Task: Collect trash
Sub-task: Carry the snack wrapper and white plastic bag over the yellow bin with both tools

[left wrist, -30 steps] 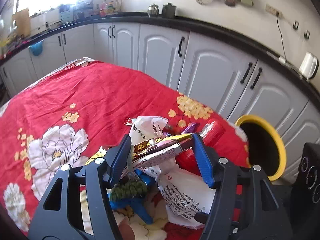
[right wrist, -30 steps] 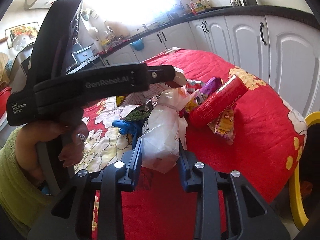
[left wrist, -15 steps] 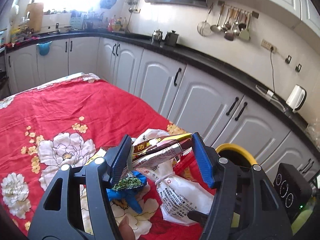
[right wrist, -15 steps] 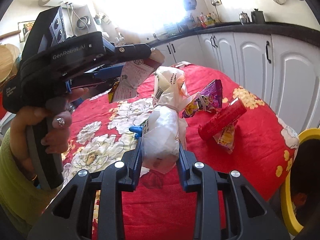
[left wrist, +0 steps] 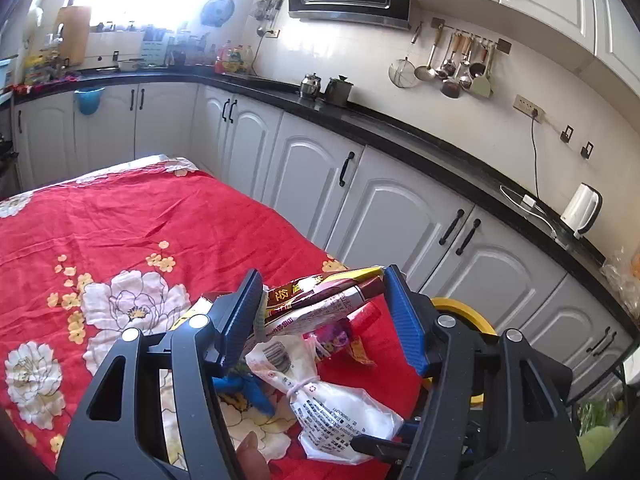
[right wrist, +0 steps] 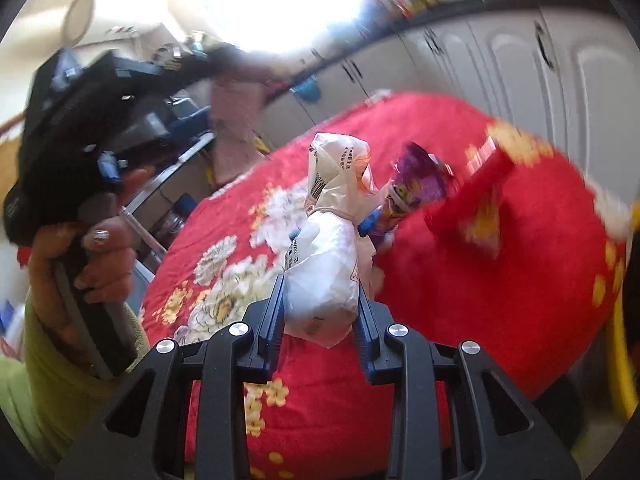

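**Both grippers loaded above the red cloth**

Over the red flowered tablecloth (left wrist: 168,220), beside the yellow-rimmed bin (left wrist: 460,307), the right gripper (right wrist: 319,304) pinches a tied white plastic bag (right wrist: 324,276). The left gripper (left wrist: 320,312) pinches a maroon-and-gold foil wrapper (left wrist: 320,296), raised above the cloth.

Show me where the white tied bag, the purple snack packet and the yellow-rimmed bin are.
white tied bag (right wrist: 320,280), right wrist view, on its bulging lower body.
purple snack packet (right wrist: 416,188), right wrist view, on its printed front.
yellow-rimmed bin (left wrist: 460,307), left wrist view, on its yellow rim.
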Motion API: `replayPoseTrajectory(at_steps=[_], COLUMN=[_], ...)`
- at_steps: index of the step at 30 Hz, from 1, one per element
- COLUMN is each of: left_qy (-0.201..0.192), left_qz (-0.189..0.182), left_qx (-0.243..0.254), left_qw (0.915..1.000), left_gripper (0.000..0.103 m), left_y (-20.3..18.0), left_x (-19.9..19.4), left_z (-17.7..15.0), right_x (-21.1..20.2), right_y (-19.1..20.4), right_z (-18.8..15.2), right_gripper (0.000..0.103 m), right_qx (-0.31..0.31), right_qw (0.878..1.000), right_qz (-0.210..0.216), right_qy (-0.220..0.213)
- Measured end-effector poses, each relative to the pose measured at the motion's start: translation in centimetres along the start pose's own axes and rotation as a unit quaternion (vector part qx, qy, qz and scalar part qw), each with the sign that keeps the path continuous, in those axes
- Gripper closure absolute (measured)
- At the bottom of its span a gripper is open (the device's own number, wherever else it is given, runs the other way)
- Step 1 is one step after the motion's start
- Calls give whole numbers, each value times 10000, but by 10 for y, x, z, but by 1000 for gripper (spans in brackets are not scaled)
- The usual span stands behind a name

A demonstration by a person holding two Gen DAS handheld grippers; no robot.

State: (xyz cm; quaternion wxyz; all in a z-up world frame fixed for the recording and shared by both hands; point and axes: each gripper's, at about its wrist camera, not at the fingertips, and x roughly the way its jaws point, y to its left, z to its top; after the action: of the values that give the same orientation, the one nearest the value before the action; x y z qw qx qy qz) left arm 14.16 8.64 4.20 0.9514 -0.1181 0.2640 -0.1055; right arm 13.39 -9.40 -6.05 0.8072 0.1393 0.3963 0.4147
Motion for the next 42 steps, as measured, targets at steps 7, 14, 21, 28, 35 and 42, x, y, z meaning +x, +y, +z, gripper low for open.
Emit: replayPoseTrajectory(at_steps=[7,14,21,28,35,42], left_qy=[52,45,58,55,44,-68], left_qz=[-82,-151,-240,-362,-479,-629], left_qx=[10,96,183,281,260,395], left_qw=[10000,9998,9995,9989,9985,9972], left_gripper=[49,49,49,49,49,49], left_y=[-8,-22,-36,-57,-72,-94], left_x=[3,2,4,8,11,10], left_z=[-5,-6,-6,-5,-3,7], right_x=[-20,-28,-49,-72,-85,-112], right_y=[-5,-10,-5,-9,-3,-17], right_z=[-15,-30,-32,-37,-32,-22], right_gripper=[74,74,74,74,74,74], right_qx=[165,472,354,273,291,319], right_qw=[9996,9967,9976,9984,9985,9987], right_qz=[191,509,485,414,461,253], right_qy=[129,428,339,260,89,-307])
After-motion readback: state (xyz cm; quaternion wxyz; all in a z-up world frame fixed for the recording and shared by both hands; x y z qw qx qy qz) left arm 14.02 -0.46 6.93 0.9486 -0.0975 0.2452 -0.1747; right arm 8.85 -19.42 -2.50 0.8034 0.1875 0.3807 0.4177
